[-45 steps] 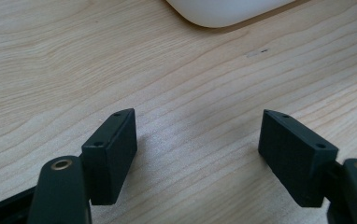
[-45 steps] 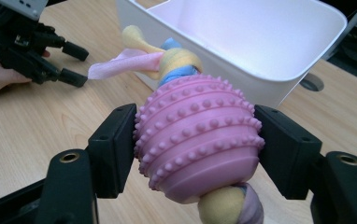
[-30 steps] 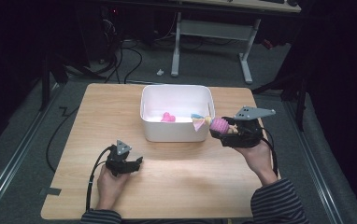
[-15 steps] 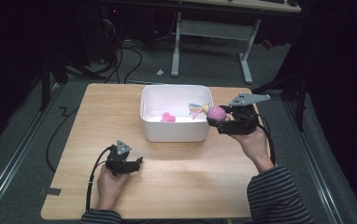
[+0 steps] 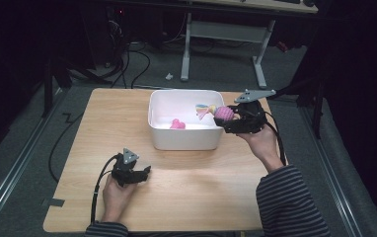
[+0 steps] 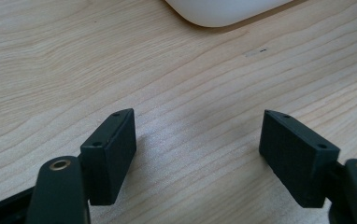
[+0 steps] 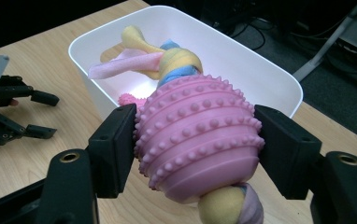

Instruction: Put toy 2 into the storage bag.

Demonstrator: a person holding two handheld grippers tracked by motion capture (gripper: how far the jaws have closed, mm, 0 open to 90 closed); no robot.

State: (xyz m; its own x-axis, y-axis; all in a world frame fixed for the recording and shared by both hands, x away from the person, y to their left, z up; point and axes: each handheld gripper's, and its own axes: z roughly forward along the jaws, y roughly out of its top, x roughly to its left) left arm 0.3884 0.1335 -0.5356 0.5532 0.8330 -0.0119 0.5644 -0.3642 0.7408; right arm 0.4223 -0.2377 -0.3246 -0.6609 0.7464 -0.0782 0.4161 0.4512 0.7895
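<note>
From the high view, the right tongs (image 5: 230, 117) pinch a pink knobbly toy (image 5: 223, 113) with a rope tail, held over the right rim of the white tub (image 5: 184, 140) — not yet let go. A small pink thing (image 5: 177, 124) already lies inside the tub. The left tongs (image 5: 144, 171) rest on the desk (image 5: 78, 148) near its front edge, well apart from the tub, with bare wood all around.

In the left gripper view, the jaws stand spread with nothing between them.

In the right gripper view, both pads press the toy's ribbed body (image 7: 197, 135) — its tail reaches over the tub's open inside, which has ample room for the drop.
</note>
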